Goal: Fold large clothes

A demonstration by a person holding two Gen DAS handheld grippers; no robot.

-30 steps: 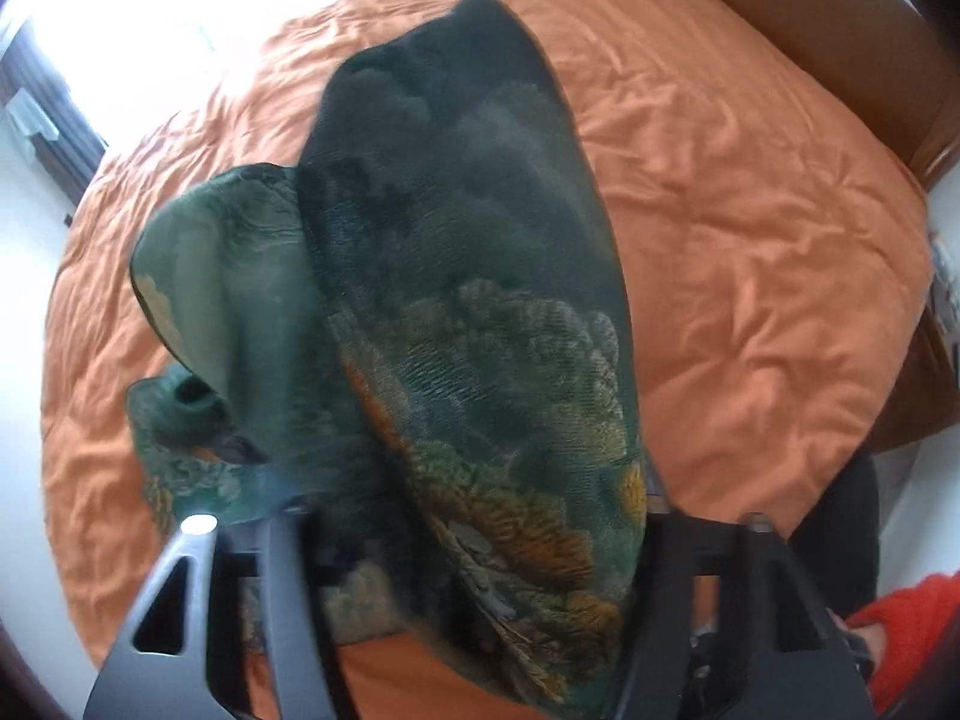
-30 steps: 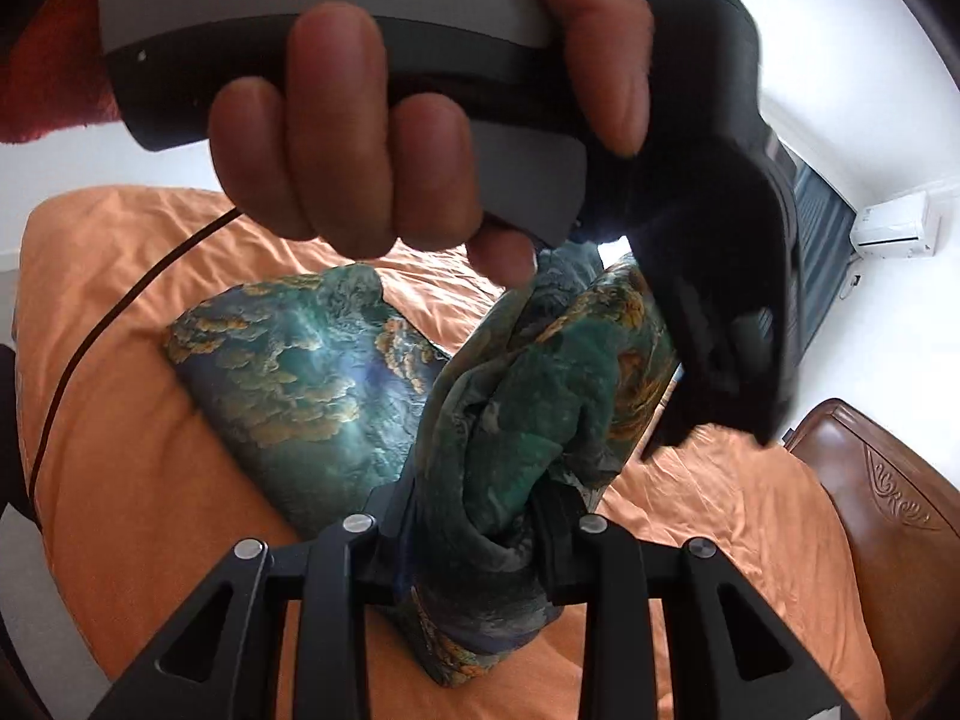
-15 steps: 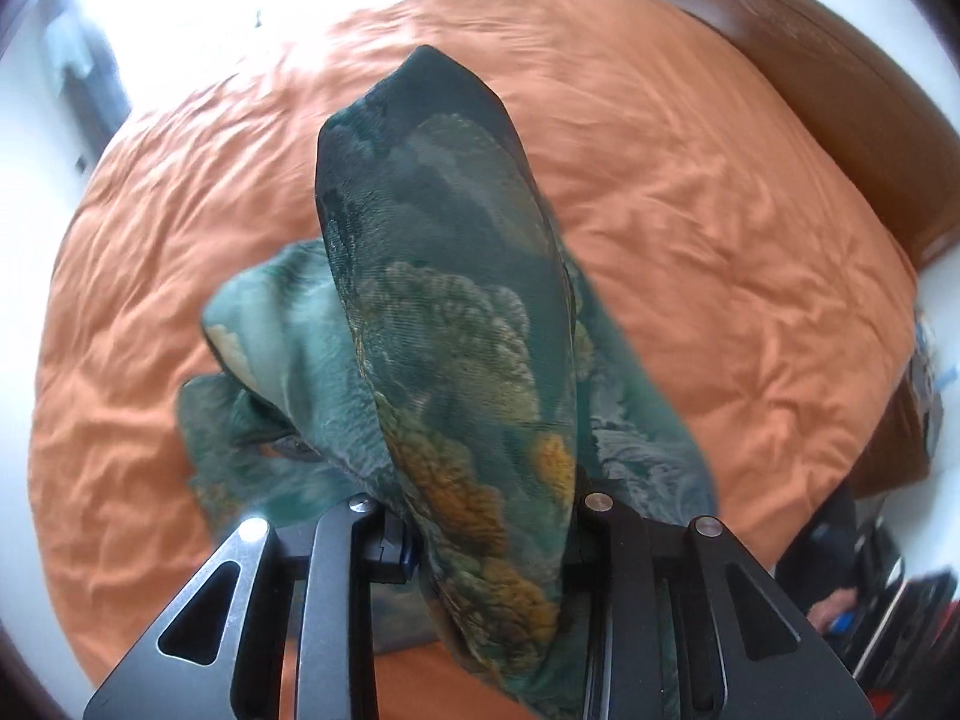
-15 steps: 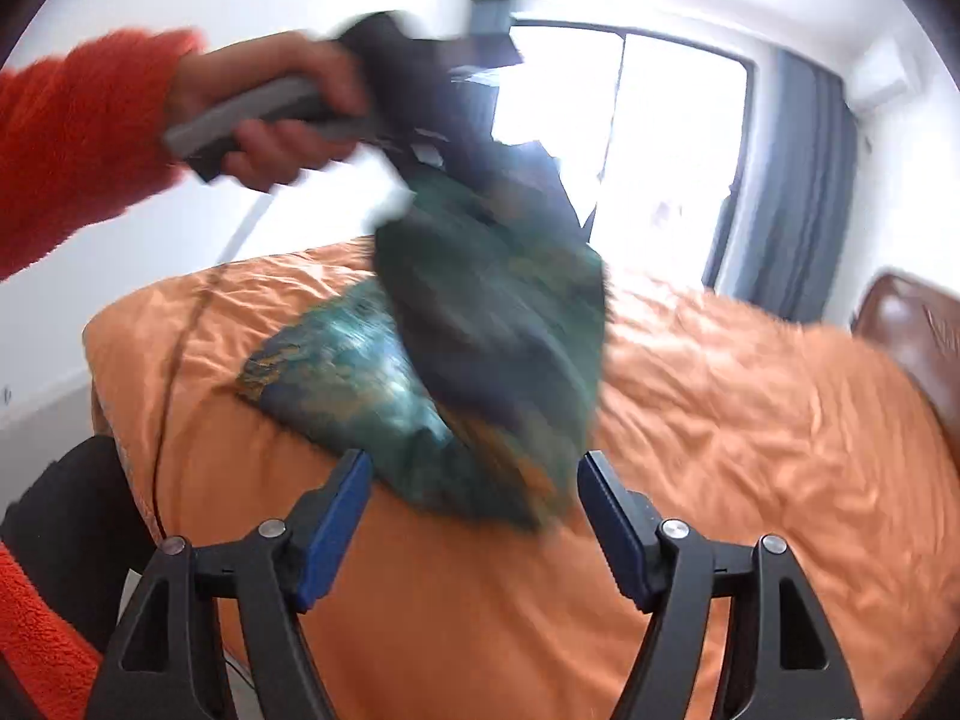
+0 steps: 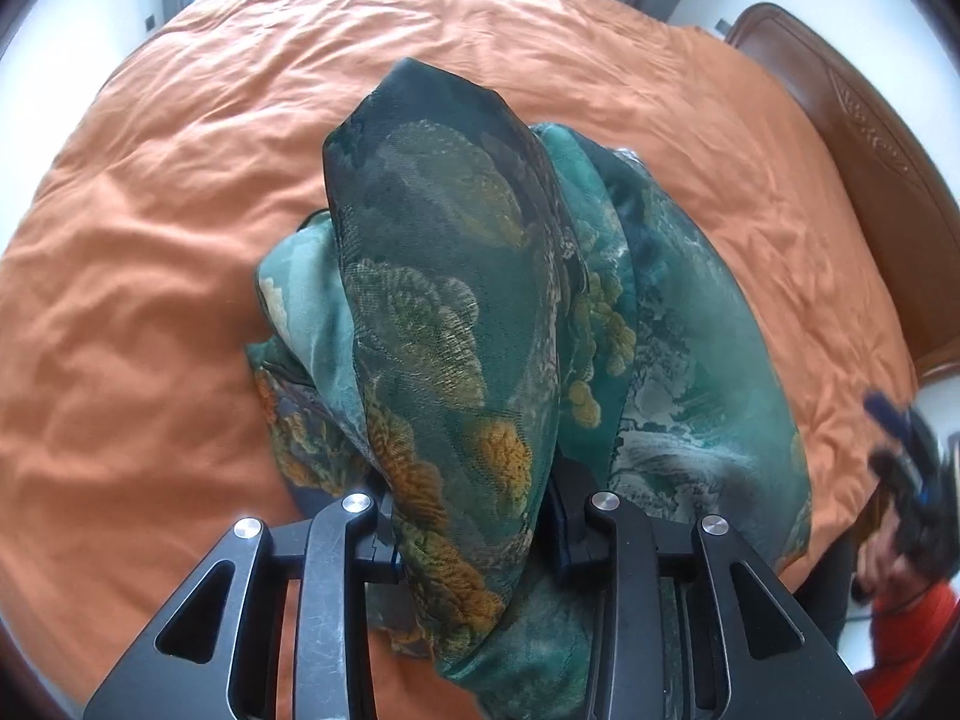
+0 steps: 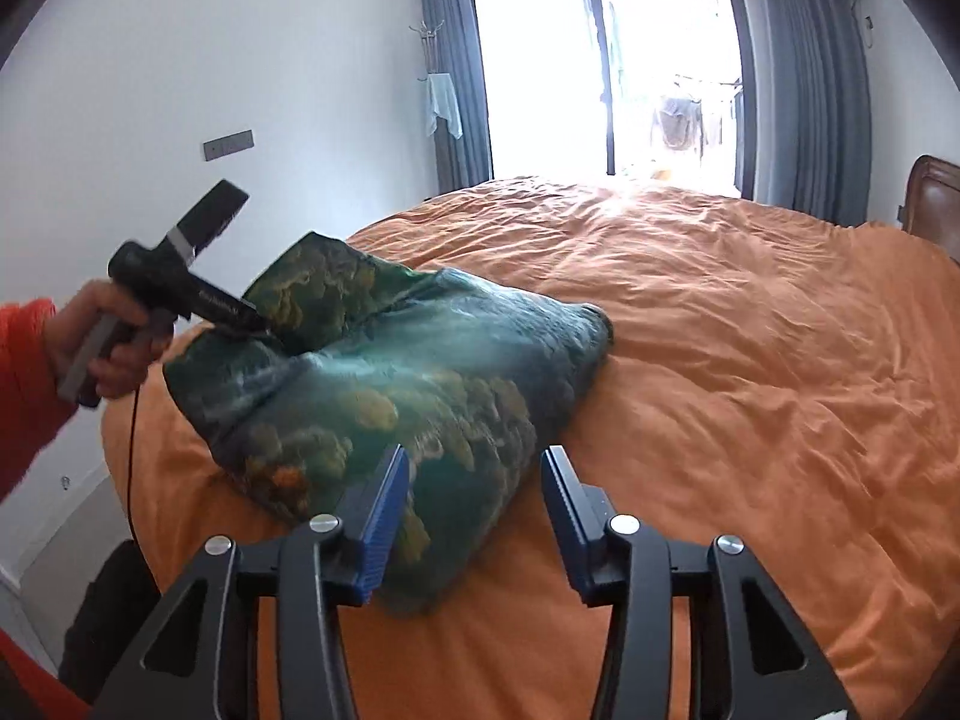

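Left wrist view, left gripper (image 5: 474,516) clamped on a fold of the green patterned garment (image 5: 690,360), garment heaped on the orange bedspread (image 5: 150,270), right gripper (image 6: 474,498) just narrowed, its jaws apart and empty above the garment's near corner.

Right gripper (image 5: 912,480): motion-blurred beside orange bedspread (image 5: 180,240). Green garment (image 5: 456,330): hides left gripper's pads, lower end cropped.

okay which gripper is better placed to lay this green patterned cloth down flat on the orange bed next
Left, probably. The left gripper is clamped on a raised fold of the green patterned garment over the orange bedcover, so it can lower that fold. The right gripper is open and empty, its jaws just narrowing, off the cloth.
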